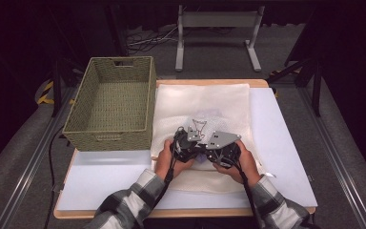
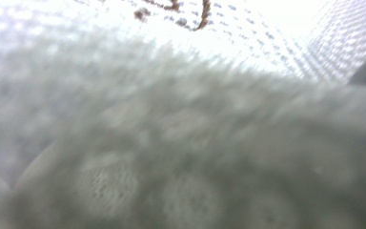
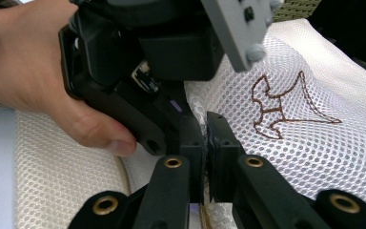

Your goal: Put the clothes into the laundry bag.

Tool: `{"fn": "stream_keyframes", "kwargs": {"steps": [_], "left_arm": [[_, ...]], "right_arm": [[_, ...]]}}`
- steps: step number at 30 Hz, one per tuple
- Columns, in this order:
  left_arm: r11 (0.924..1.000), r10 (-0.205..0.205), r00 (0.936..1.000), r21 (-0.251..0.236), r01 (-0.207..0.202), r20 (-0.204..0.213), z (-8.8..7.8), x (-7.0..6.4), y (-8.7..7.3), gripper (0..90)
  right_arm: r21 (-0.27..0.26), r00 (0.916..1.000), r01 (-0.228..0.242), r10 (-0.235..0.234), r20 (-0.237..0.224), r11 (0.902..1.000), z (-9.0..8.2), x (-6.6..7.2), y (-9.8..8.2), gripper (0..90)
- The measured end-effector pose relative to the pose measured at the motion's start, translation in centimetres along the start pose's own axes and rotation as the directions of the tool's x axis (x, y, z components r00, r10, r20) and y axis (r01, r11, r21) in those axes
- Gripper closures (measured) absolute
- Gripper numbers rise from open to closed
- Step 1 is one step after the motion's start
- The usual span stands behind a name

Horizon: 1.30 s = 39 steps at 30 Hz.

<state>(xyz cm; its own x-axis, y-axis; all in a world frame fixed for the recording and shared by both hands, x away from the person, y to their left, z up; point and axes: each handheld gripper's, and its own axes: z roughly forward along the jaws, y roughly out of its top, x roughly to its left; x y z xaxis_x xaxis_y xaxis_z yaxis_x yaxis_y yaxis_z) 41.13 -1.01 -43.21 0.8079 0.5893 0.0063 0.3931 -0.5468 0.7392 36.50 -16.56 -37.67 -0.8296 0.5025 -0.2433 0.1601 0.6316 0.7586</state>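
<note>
A white mesh laundry bag (image 1: 200, 107) is laid flat on the white table (image 1: 281, 157), just to the right of a woven basket (image 1: 112, 102), whose near wall stands beside the bag's left edge. A brown outline motif (image 3: 286, 107) is stitched into the mesh near the middle of the bag. The near half of the bag is gathered up slightly where the two grippers meet.

The right gripper (image 3: 205, 143) is seen in its own view with both black jaws drawn close together, and a fold of the mesh is pinched between them. Just beyond those jaws, the left gripper (image 1: 187, 143) is held against the same raised fold, with the person's left hand (image 3: 33, 81) wrapped around its body. In the left gripper view the mesh is pressed up against the lens as a blurred white mass; the jaws themselves cannot be made out there, but they are taken to be nearly closed, with the cloth gripped between them.

In the high view both grippers are held side by side, touching or nearly so, over the near centre of the bag, and the forearms in checked sleeves (image 1: 133, 200) are brought in from the bottom edge. A grey metal frame (image 1: 217, 28) is stood on the floor beyond the table.
</note>
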Motion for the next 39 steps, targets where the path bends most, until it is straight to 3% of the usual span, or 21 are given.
{"fn": "stream_keyframes", "kwargs": {"steps": [6,18,20,23,25,26,27,30,34,39], "left_arm": [[0.9999,-0.012,0.9997,-0.011,0.012,0.019,-0.5,0.1,-0.2,77.3],[0.9976,0.059,0.9973,-0.038,-0.058,0.044,-4.6,-0.4,-1.4,60.4],[0.9966,0.08,0.9952,-0.023,-0.079,0.056,-5.2,-0.4,-1.7,58.5],[0.9959,0.09,0.9952,0.007,-0.091,0.037,-5.6,-0.3,-2.3,55.1],[0.9942,0.083,0.995,0.063,-0.087,0.054,-5.7,0.2,-3.2,52.1],[0.9942,0.083,0.995,0.063,-0.087,0.054,-5.7,0.2,-3.2,52.0],[0.9912,0.073,0.9963,0.107,-0.078,0.046,-5.5,0.5,-3.7,51.1],[0.9881,0.07,0.9961,0.133,-0.077,0.054,-4.9,0.8,-3.9,53.4],[0.9775,0.102,0.9944,0.183,-0.105,0.029,-3.5,0.5,-3.5,61.0],[0.98,0.105,0.9944,0.17,-0.104,0.0,-2.6,0.4,-2.7,75.5]], "right_arm": [[0.002,1.0,0.003,-0.003,0.005,1.0,0.0,-0.1,0.0,87.5],[-0.016,0.9998,-0.008,0.008,0.017,0.9998,-0.6,-0.4,0.0,87.5],[-0.02,0.9998,-0.011,0.012,0.018,0.9997,-0.7,-0.5,0.1,87.5],[-0.022,0.9997,-0.012,0.012,0.021,0.9997,-0.8,-0.4,0.1,87.4],[-0.024,0.9997,-0.01,0.01,0.021,0.9997,-0.8,-0.4,0.2,87.4],[-0.024,0.9997,-0.01,0.01,0.021,0.9997,-0.8,-0.4,0.2,87.4],[-0.026,0.9998,-0.011,0.011,0.019,0.9996,-0.8,-0.4,0.2,87.4],[-0.025,0.9998,-0.008,0.008,0.018,0.9996,-0.7,-0.3,0.3,87.4],[-0.025,1.0,-0.001,0.001,0.009,0.9997,-0.6,-0.1,0.5,87.4],[-0.02,1.0,-0.004,0.004,0.002,0.9998,-0.5,-0.1,0.4,87.4]]}}
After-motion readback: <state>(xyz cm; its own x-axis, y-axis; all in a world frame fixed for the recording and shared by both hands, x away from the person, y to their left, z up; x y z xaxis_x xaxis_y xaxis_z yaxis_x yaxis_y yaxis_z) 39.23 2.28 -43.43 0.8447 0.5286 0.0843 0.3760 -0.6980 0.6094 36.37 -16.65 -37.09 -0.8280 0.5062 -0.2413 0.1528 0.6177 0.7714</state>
